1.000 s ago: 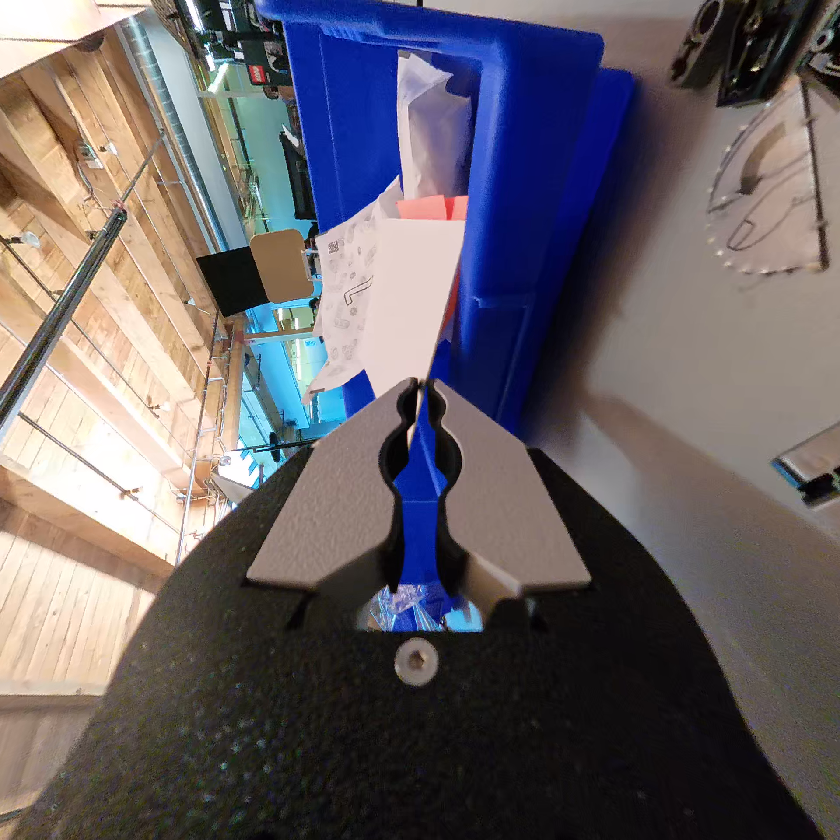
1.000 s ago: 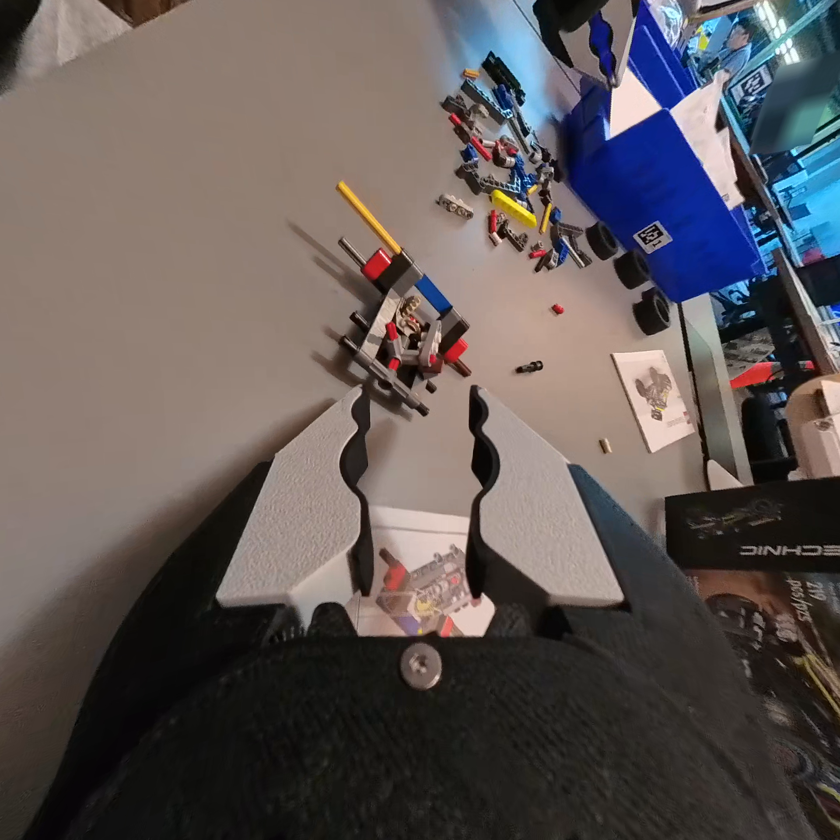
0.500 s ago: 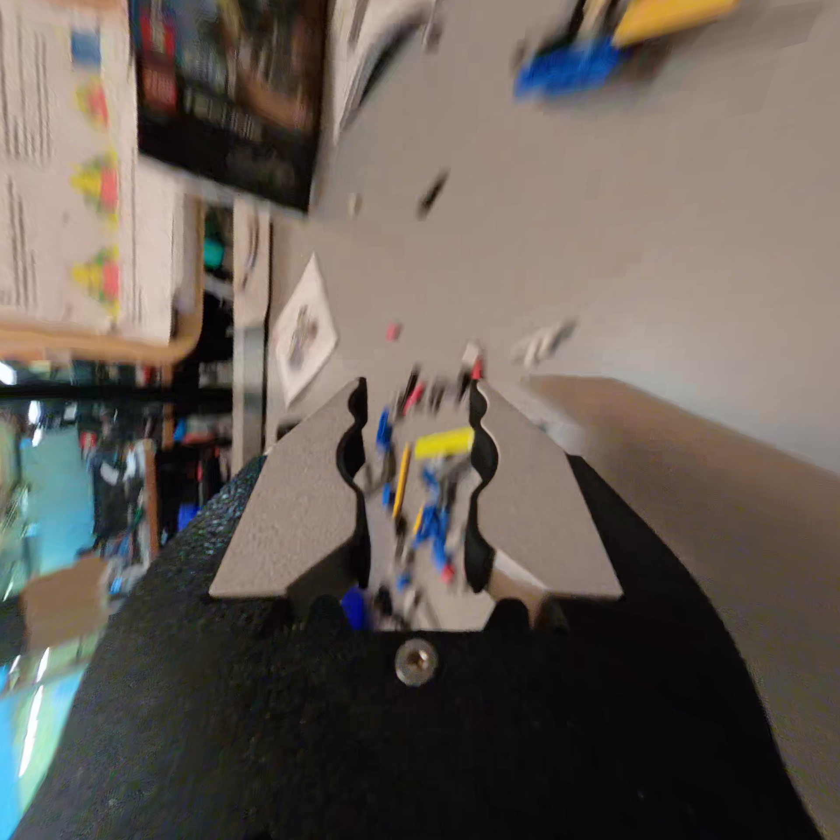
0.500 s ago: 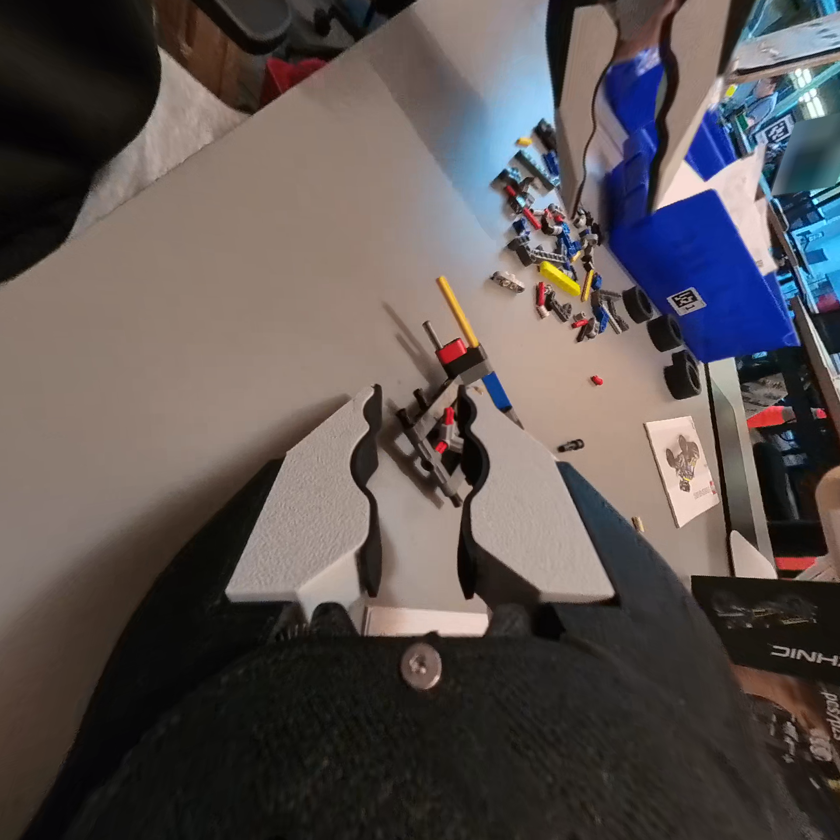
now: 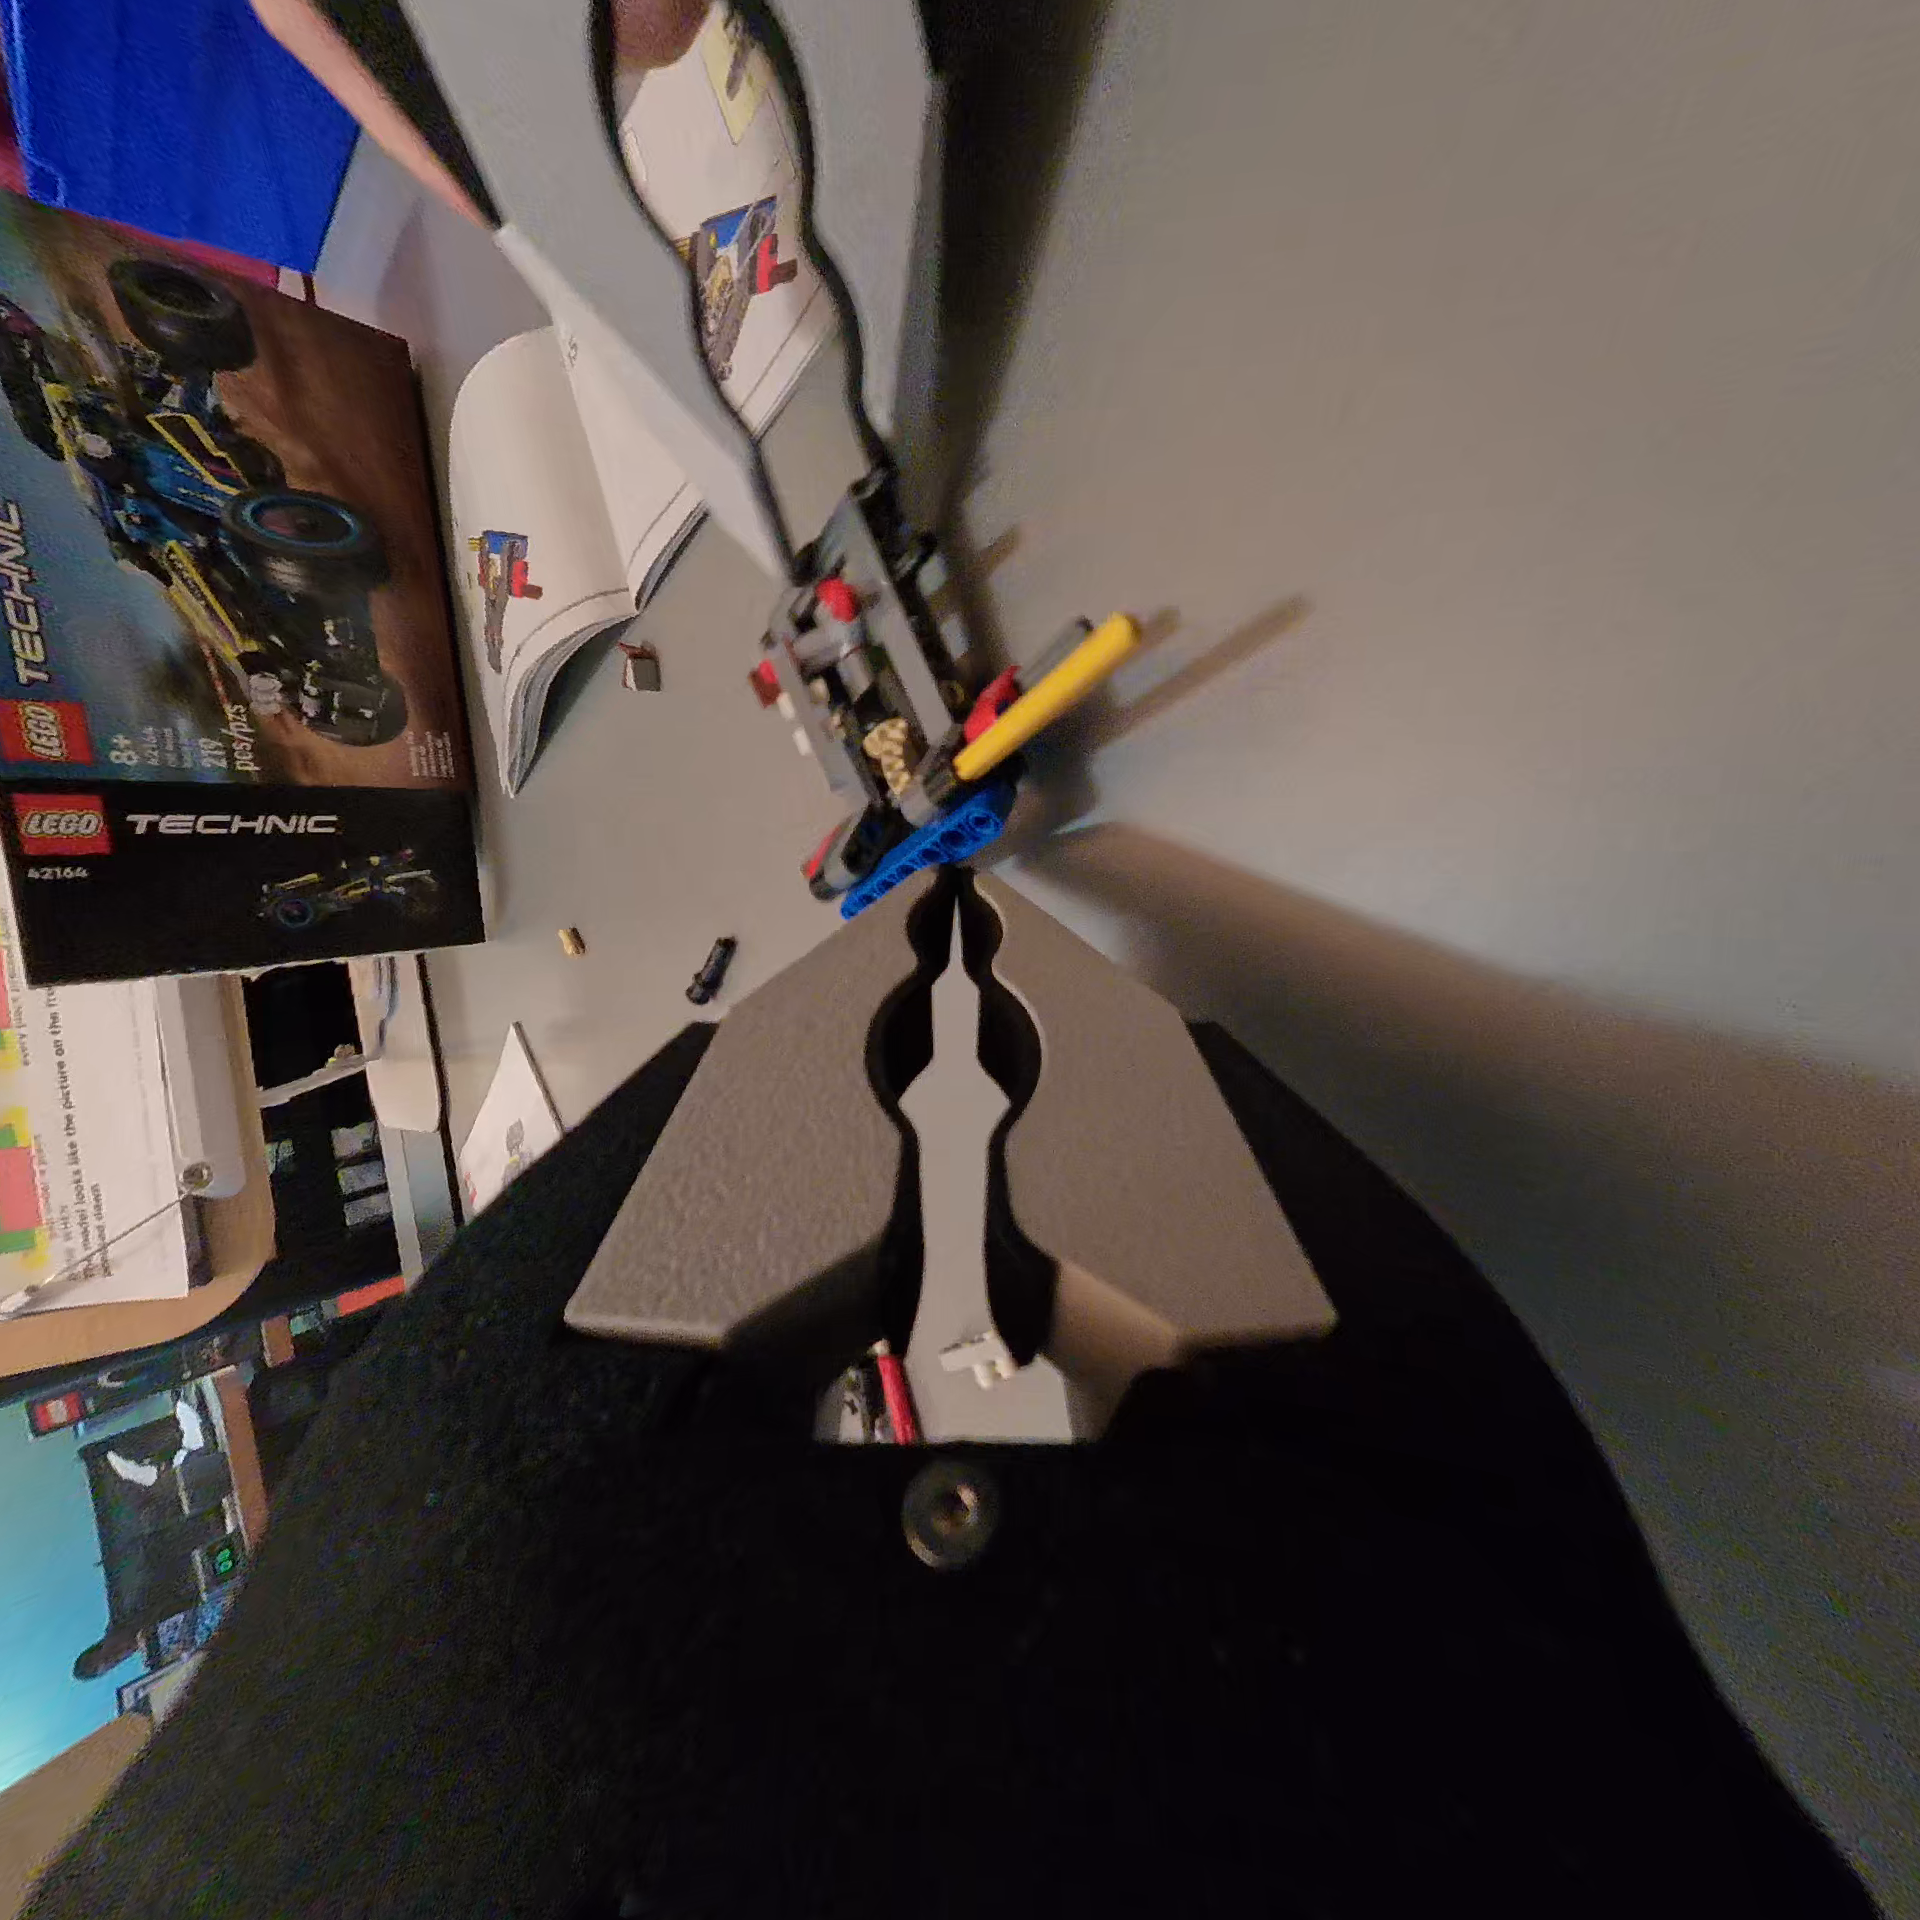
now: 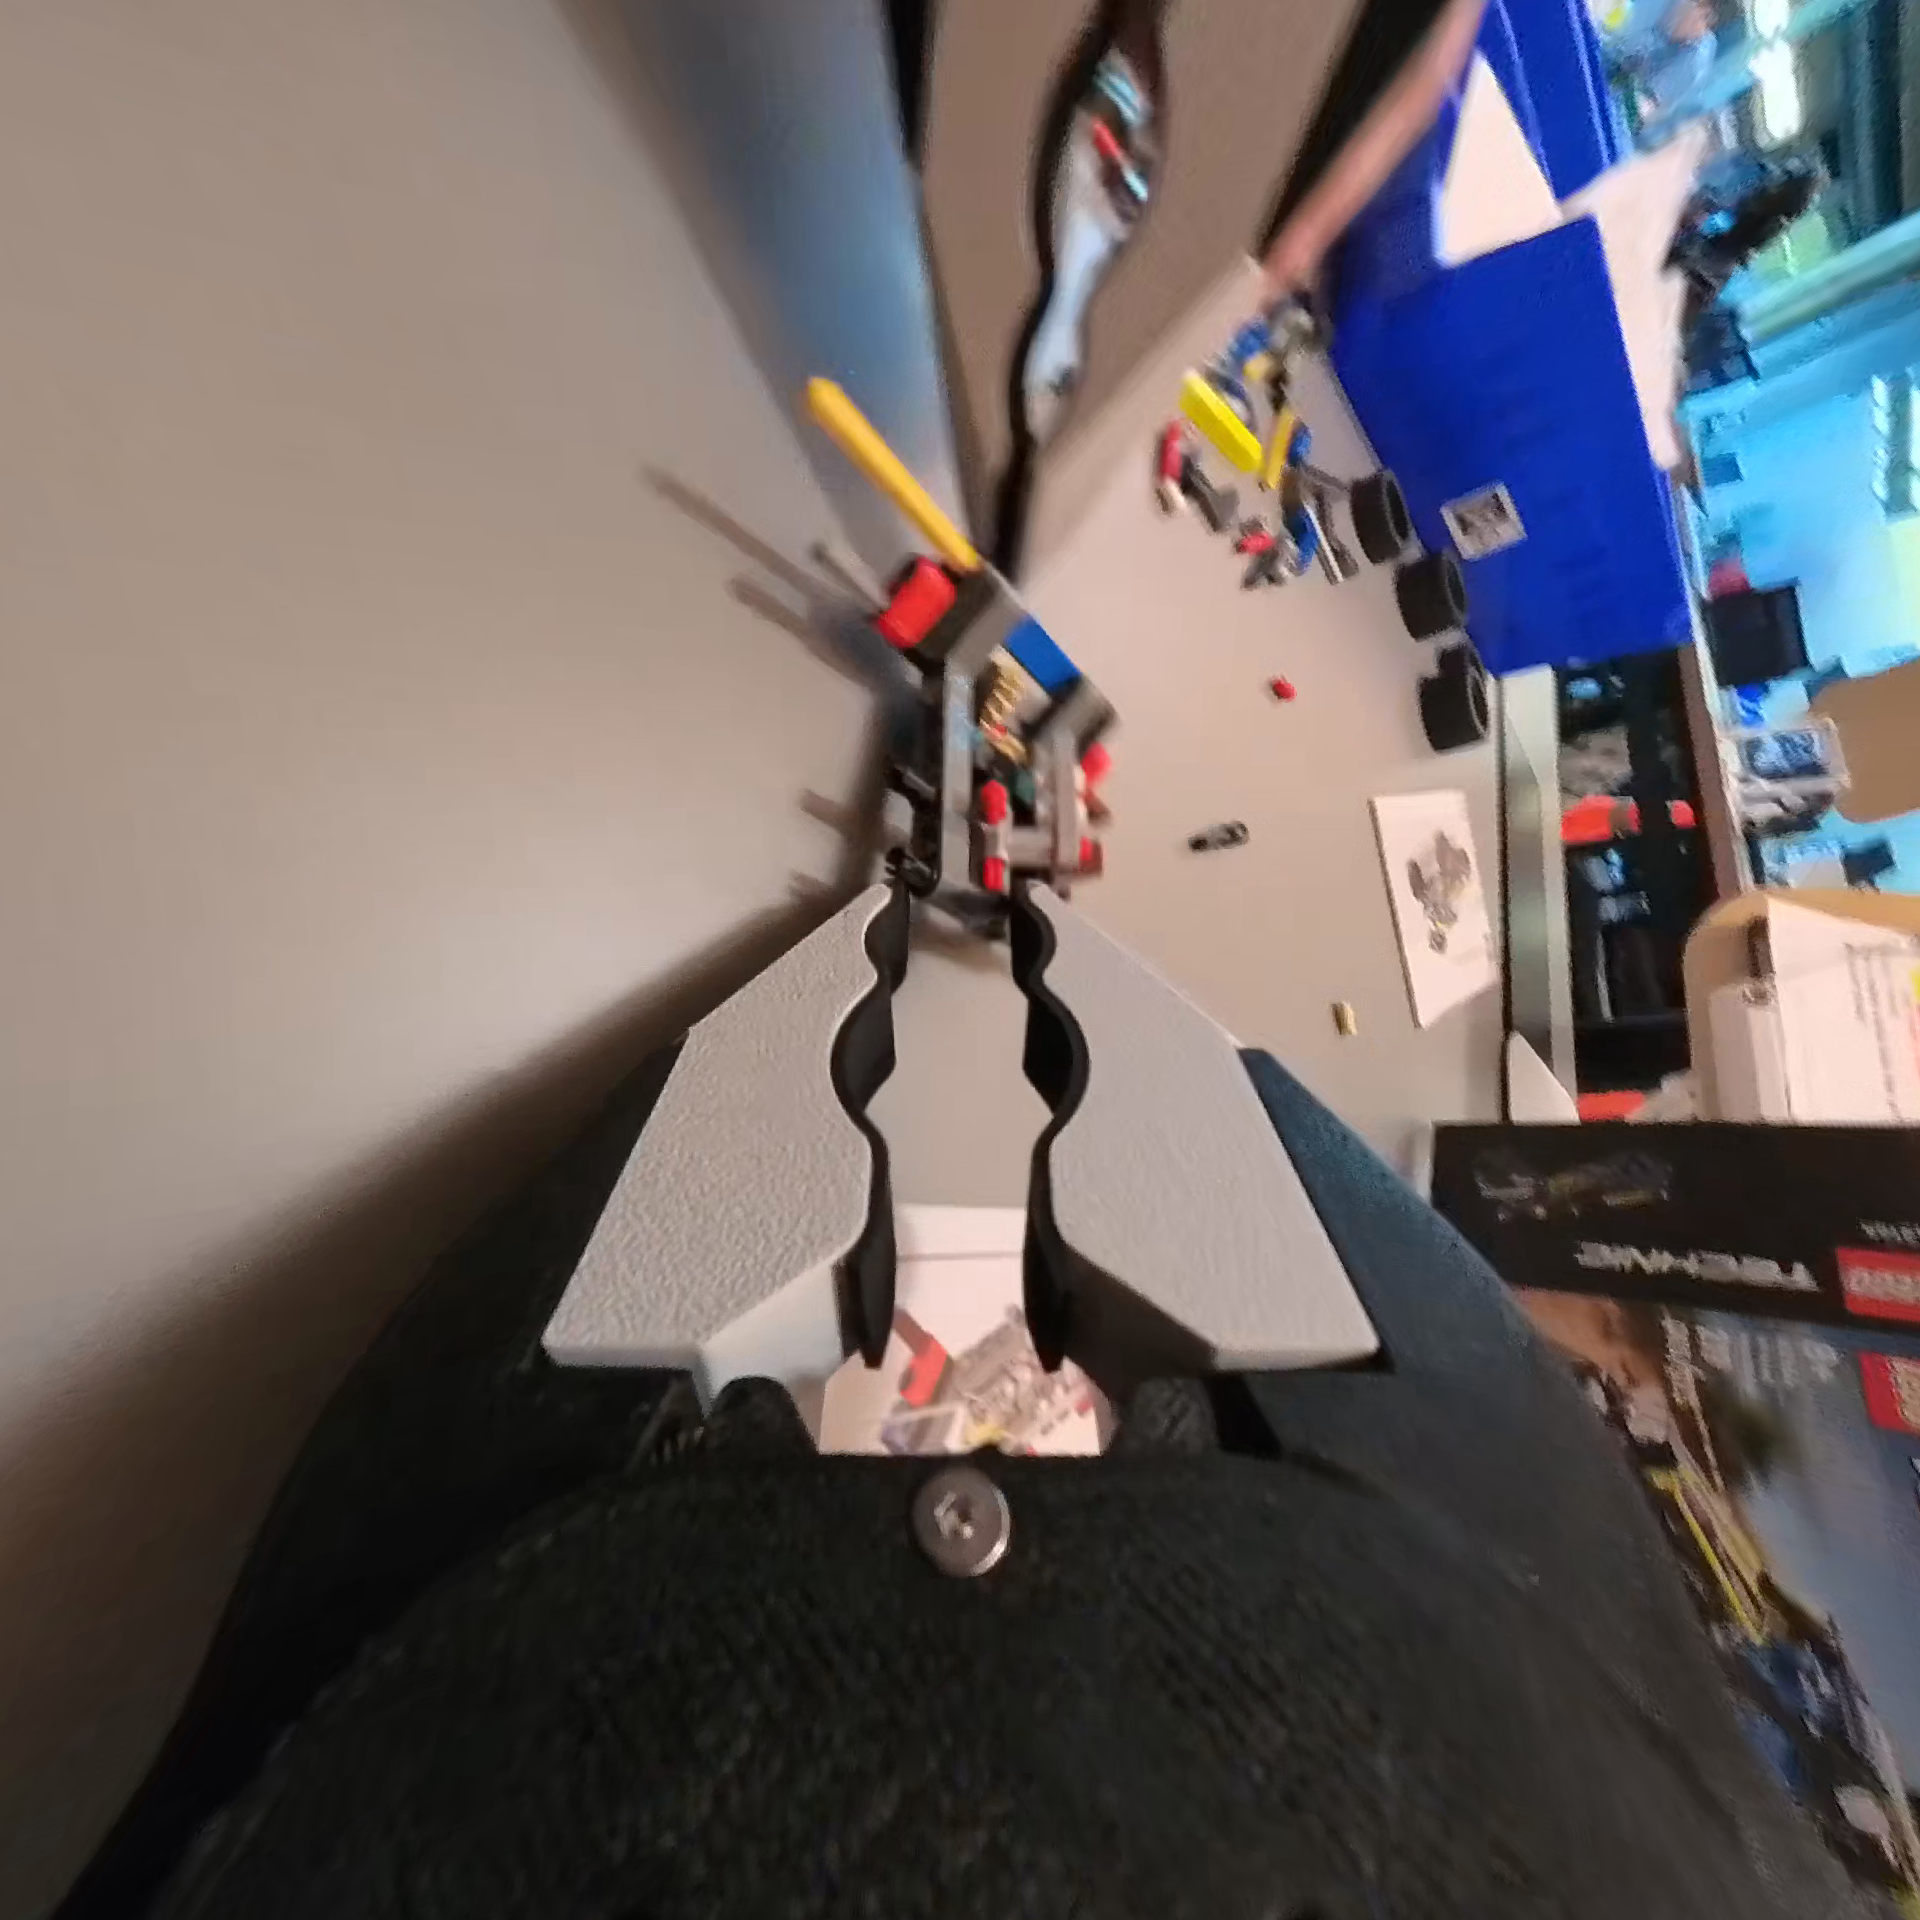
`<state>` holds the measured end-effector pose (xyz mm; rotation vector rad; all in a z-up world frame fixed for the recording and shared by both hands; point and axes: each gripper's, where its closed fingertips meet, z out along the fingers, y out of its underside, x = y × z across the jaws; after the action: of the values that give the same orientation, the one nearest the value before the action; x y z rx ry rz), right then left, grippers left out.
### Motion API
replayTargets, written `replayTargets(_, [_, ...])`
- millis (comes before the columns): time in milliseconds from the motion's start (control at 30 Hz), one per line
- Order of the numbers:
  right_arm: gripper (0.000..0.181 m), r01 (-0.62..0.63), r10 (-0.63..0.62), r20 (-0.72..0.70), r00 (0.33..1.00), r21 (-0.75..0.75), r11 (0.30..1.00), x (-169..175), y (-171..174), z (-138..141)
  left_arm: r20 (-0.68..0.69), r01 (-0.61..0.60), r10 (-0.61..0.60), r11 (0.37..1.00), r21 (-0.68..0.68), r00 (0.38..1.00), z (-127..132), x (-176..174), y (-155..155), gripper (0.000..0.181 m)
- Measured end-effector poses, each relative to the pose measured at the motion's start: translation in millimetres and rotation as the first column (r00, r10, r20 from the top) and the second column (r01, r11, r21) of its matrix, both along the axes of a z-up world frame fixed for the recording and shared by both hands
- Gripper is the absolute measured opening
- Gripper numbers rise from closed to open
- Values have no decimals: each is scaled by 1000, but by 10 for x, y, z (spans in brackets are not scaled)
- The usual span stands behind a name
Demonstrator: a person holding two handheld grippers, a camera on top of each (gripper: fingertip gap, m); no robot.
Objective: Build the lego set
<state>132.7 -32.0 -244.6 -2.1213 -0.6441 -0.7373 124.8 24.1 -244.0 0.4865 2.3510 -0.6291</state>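
**Both grippers meeting at the half-built frame**

The left gripper [image 5: 954,883] is nearly closed, its tips pinching or touching the blue beam [image 5: 928,840]; I cannot tell which. The right gripper [image 6: 958,902] is narrowly open around the other end of the grey, red and yellow lego frame [image 6: 995,743]. Wheels [image 6: 1429,595] and small loose pieces [image 6: 1252,473] are waiting near the blue plastic bin [image 6: 1496,416], so much is left. The grey table [image 6: 364,520] is offering free room on the frame's far side.
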Motion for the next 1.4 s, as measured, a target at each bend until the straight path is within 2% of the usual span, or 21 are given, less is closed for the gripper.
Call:
replayTargets(33, [17,27,-27,10,1000,6,1000,74,-16,16,1,-7,7,1000,3,1000,-2,-29,-7,0])
replayTargets(133, [18,63,-63,2,998,18,998,192,-65,27,-3,-16,16,1000,-8,1000,-2,-140,-74,0])
replayTargets(233, [27,71,-71,-15,997,11,997,220,-164,47,-39,-10,7,997,-70,999,49,-268,-207,0])
replayTargets(367, [25,90,-76,-174,982,73,993,168,-234,153,-72,22,-34,987,-162,997,210,-351,-335,3])
replayTargets(467, [26,85,-65,-237,969,73,994,100,-140,138,-170,-58,17,969,-242,985,327,-161,-234,8])
replayTargets(633, [10,142,-137,-107,985,50,989,342,-14,83,-209,-114,61,961,-252,976,389,315,-105,12])
replayTargets(700, [11,182,-178,-63,982,65,981,492,24,80,-237,-131,72,961,-244,969,396,499,-161,12])
replayTargets(833, [11,164,-156,-113,981,67,984,492,33,66,-349,-158,67,958,-240,935,310,811,-422,12])
replayTargets(967, [10,213,-203,-120,972,75,974,533,-156,105,-375,-92,14,977,-191,927,97,1049,-667,15])
replayTargets(1100, [6,353,-334,-149,931,129,927,738,-401,214,-441,-51,-27,985,-164,897,-73,1167,-816,16])
replayTargets(1167, [5,395,-366,-186,912,157,905,783,-452,241,-446,-55,-21,986,-157,895,-126,1230,-855,10])
replayTargets(1233, [6,422,-389,-194,900,169,891,815,-481,245,-461,-52,-24,987,-151,887,-144,1226,-871,0])
replayTargets(1400, [10,442,-423,-137,896,165,882,849,-509,225,-449,-82,-12,979,-189,893,-75,1135,-827,0])
